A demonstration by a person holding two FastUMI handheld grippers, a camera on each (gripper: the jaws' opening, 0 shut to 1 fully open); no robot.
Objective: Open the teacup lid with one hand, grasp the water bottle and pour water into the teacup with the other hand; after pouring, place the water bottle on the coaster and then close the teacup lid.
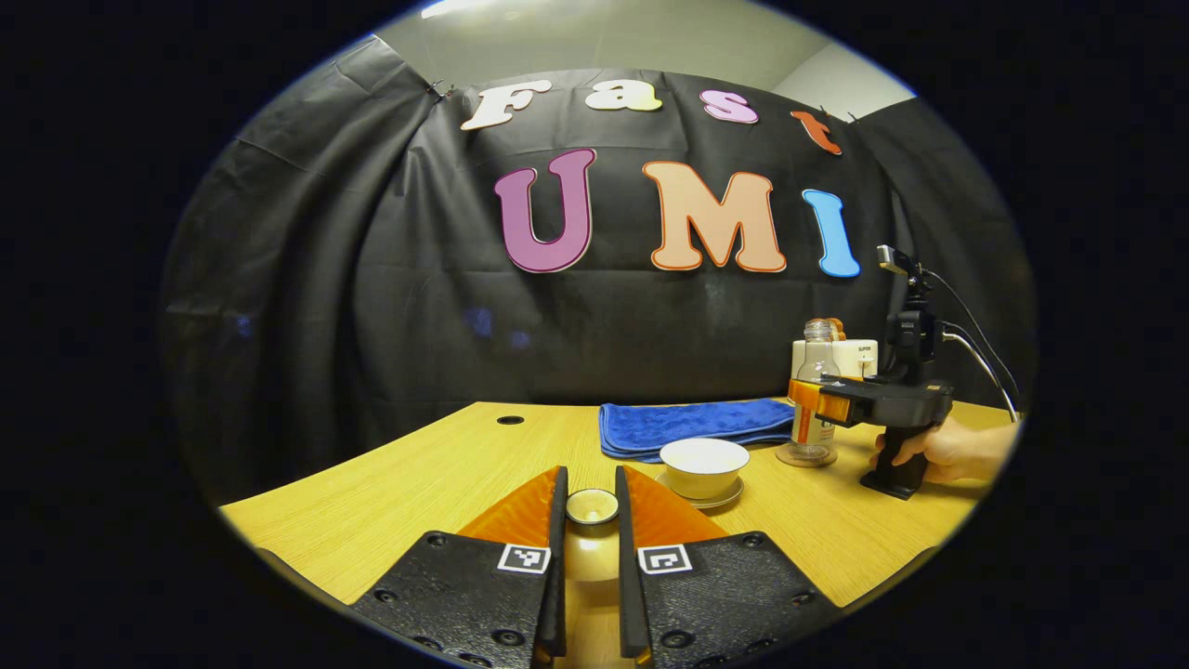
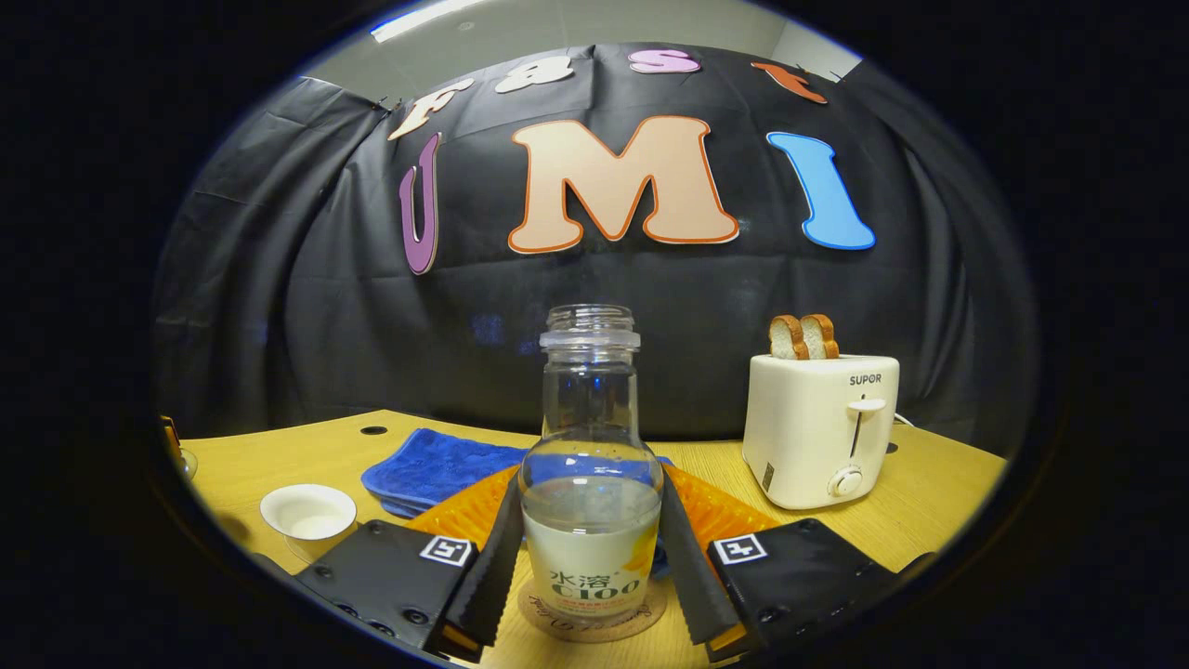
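Starting at the lower middle of the left gripper view, the left gripper (image 1: pixel 591 520) has its fingers closed in on the knob of the lid (image 1: pixel 592 507), one finger pressing each side, with the lid raised off the cup. Just right of it the teacup (image 1: pixel 703 466) stands uncovered on its saucer (image 1: pixel 720 499) on the table (image 1: pixel 418 483). Behind the cup a folded blue cloth (image 1: pixel 692 426) lies flat. Farther right the right gripper (image 1: pixel 810 401), with a hand (image 1: pixel 947 451) on its grip, reaches around the bottle (image 1: pixel 816 390), which stands upright on the coaster (image 1: pixel 806 457); the gripper body covers part of a toaster (image 1: pixel 859 356) behind it.

In the right gripper view, the teacup (image 2: pixel 308 511) sits at the lower left, the blue cloth (image 2: pixel 437 469) beyond it. At the centre bottom the bottle (image 2: pixel 591 465), capless and partly filled, stands on the coaster (image 2: pixel 594 623) between the right gripper's (image 2: pixel 591 557) fingers, which lie close along both its sides; whether they press it I cannot tell. A toaster (image 2: pixel 822 437) holding two bread slices (image 2: pixel 803 336) stands at right, well clear of the bottle.
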